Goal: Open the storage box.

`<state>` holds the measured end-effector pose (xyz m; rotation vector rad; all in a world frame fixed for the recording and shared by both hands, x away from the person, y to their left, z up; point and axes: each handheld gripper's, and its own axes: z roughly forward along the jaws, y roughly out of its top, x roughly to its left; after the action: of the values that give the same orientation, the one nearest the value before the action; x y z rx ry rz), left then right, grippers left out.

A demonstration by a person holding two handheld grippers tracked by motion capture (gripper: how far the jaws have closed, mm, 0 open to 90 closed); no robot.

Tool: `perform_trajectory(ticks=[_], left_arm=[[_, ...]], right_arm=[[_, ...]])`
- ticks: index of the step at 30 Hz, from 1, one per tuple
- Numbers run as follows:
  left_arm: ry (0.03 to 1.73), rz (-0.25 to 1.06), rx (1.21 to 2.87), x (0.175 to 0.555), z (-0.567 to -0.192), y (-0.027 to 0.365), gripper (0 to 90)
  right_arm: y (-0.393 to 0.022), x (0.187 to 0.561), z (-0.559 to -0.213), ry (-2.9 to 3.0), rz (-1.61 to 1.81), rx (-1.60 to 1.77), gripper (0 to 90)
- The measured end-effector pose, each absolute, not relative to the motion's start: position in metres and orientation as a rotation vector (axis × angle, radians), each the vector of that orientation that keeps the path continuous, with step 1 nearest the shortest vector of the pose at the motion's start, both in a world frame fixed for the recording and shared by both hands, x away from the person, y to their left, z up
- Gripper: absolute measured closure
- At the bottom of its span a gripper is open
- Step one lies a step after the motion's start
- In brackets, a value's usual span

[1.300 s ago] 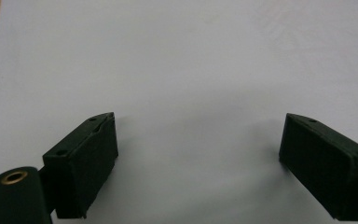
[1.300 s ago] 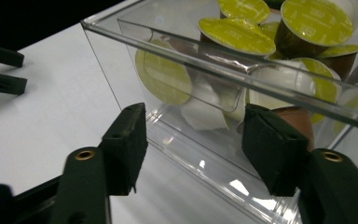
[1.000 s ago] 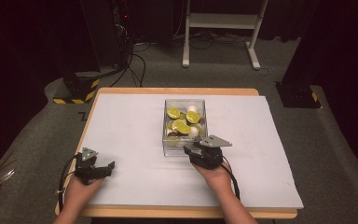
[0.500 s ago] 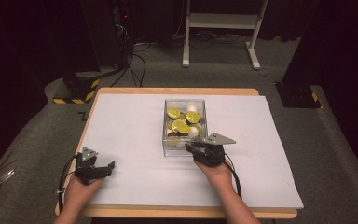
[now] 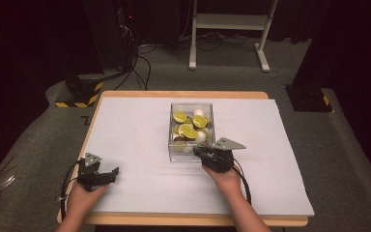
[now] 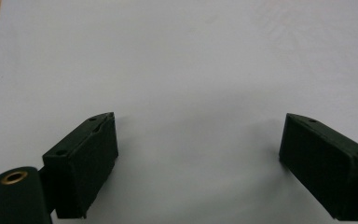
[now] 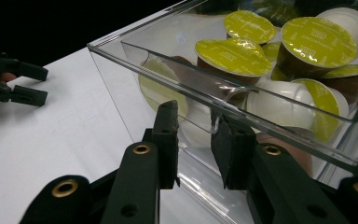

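Note:
A clear plastic box (image 5: 170, 131) stands mid-table with several coffee capsules (image 5: 187, 129) in it, lime-green foil lids up, plus some white ones. My right gripper (image 5: 199, 152) is at the box's near right corner. In the right gripper view its jaws (image 7: 195, 126) stand a narrow gap apart right against the clear near wall (image 7: 121, 74), with the green-lidded capsules (image 7: 233, 56) just beyond; whether they pinch the wall is unclear. My left gripper (image 5: 112, 175) rests at the table's near left, and in the left gripper view it (image 6: 198, 140) is wide open over the bare white sheet.
A white sheet (image 5: 280, 145) covers the wooden table (image 5: 135, 94). The left gripper (image 7: 44, 86) shows far off in the right gripper view. Beyond the table there are a white stand (image 5: 229, 21), cables and a yellow-black striped base (image 5: 79, 92) on grey floor.
My right gripper has edged slightly closer to the box's near corner. The left gripper and the box have stayed put.

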<state>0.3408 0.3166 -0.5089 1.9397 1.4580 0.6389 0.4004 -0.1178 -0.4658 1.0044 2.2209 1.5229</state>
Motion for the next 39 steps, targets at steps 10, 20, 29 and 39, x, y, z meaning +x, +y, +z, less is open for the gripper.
perform_trajectory(ticks=[10,20,29,39], left_arm=[[1.459,0.639,1.936,0.341,-0.509,0.316,11.6],[1.459,0.639,1.937,0.341,-0.509,0.316,11.6],[1.458,0.64,1.939,0.341,-0.509,0.317,11.6],[1.459,0.641,1.936,0.341,-0.509,0.316,11.6]], right_arm=[[-0.126,0.402,-0.468,2.245,1.591,0.986,77.0],[-0.128,0.397,-0.468,2.25,1.596,0.979,77.7],[-0.13,0.389,-0.468,2.252,1.606,0.975,78.6],[-0.133,0.381,-0.469,2.267,1.627,0.953,75.5]])
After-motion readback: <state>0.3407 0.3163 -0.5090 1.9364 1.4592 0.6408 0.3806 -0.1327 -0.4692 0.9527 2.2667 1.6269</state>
